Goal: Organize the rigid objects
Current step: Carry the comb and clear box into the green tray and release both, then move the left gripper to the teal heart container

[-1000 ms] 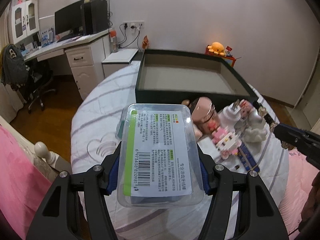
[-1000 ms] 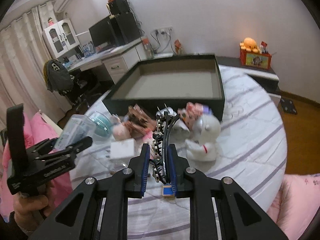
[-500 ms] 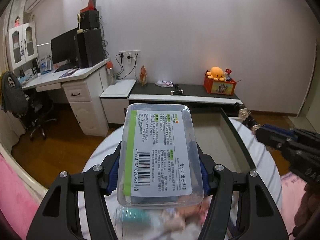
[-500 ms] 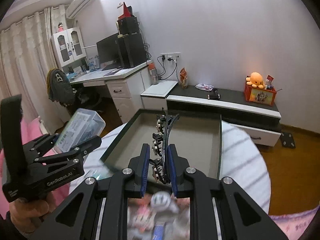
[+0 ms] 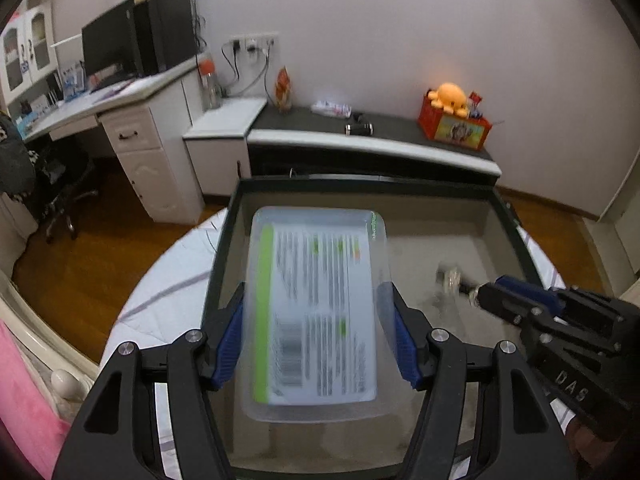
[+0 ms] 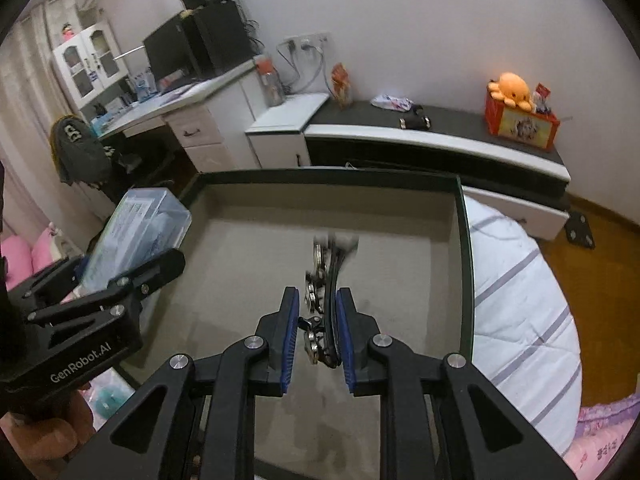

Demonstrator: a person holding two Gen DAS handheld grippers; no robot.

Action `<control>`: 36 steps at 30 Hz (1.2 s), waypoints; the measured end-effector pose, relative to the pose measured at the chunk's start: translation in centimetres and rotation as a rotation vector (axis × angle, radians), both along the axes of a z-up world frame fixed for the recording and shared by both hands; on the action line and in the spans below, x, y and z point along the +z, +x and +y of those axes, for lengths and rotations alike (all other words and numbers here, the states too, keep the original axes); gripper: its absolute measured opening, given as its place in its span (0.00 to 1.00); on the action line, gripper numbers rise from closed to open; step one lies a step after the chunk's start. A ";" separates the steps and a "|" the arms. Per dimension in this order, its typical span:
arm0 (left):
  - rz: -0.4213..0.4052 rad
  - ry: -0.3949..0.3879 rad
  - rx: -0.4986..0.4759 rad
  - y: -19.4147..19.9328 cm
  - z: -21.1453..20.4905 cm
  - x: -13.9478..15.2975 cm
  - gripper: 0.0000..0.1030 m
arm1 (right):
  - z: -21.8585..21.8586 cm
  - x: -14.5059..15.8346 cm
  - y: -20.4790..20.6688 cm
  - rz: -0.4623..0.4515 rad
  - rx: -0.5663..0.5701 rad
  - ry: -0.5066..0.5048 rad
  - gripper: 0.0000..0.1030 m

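A: What's biggest here?
B: The dark tray [image 5: 224,248], on the striped bed [image 6: 520,280].
A: And above it?
B: The left gripper [image 5: 316,336] pinches a clear labelled box [image 5: 316,304] over the tray's left edge.
A: The right gripper [image 6: 318,336]?
B: Its pads are slightly apart around a jewelled headband [image 6: 324,280] over the tray's middle; whether they grip it, I cannot tell.

Clear plastic box [image 5: 316,308] with paper label; matt tray [image 6: 240,240]; shiny metal hairband [image 6: 320,300].

Dark tray [image 5: 224,256] on striped bed [image 6: 520,280]
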State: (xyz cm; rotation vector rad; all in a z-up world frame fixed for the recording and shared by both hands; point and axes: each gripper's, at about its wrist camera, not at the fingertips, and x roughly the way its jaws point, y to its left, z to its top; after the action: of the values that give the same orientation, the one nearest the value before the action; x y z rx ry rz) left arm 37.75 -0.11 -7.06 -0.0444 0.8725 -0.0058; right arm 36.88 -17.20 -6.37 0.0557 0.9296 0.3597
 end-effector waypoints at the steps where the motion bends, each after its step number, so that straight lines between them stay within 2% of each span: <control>1: 0.002 0.004 0.005 0.0 0.1 -0.1 0.72 | -0.1 -0.2 0.2 0.012 -0.005 -0.003 0.25; 2: -0.002 0.005 0.010 -0.1 0.2 -0.1 0.84 | -0.2 -0.4 0.3 0.022 -0.007 -0.008 0.33; 3: -0.011 0.004 0.014 -0.3 0.3 0.0 0.90 | -0.3 -0.4 0.3 0.024 -0.011 -0.011 0.55; 4: -0.028 0.008 0.023 -0.7 0.5 0.3 0.92 | -0.5 -0.3 0.2 0.018 -0.015 -0.008 0.70; 6: -0.044 0.003 0.023 -1.3 0.8 0.8 0.95 | -0.9 0.2 -0.3 0.002 -0.026 0.002 0.79; 12: -0.102 -0.005 0.040 -5.1 2.1 3.1 1.00 | -1.7 2.0 -2.5 -0.039 -0.062 0.039 0.85; 16: -0.147 -0.038 0.052 -9.7 3.4 4.3 1.00 | -2.7 3.8 -6.0 -0.087 -0.099 0.091 0.87; 17: -0.154 -0.039 0.053 -10.7 3.6 4.4 1.00 | -2.9 4.3 -7.2 -0.101 -0.107 0.096 0.89; 19: -0.161 -0.040 0.060 -12.6 4.3 4.6 1.00 | -3.5 5.3 -9.9 -0.133 -0.135 0.101 1.00; 20: -0.167 -0.046 0.061 -13.9 4.7 4.6 1.00 | -3.6 5.7 -11.2 -0.151 -0.144 0.106 1.00; 24: -0.155 -0.056 0.065 -17.4 5.7 3.8 1.00 | -4.4 6.7 -17.0 -0.196 -0.204 0.094 1.00; 28: -0.153 -0.029 0.074 -21.0 5.8 3.0 1.00 | -4.5 6.8 -22.1 -0.216 -0.242 0.058 1.00; 36: -0.126 -0.013 0.085 -25.7 4.1 1.3 1.00 | -4.3 5.1 -26.5 -0.206 -0.223 0.019 1.00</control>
State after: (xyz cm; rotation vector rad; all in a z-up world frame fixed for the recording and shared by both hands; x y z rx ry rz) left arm 12.09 3.96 -5.79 -0.0925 0.7444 0.0643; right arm 10.38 -21.48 -1.22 0.1361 0.7075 0.1636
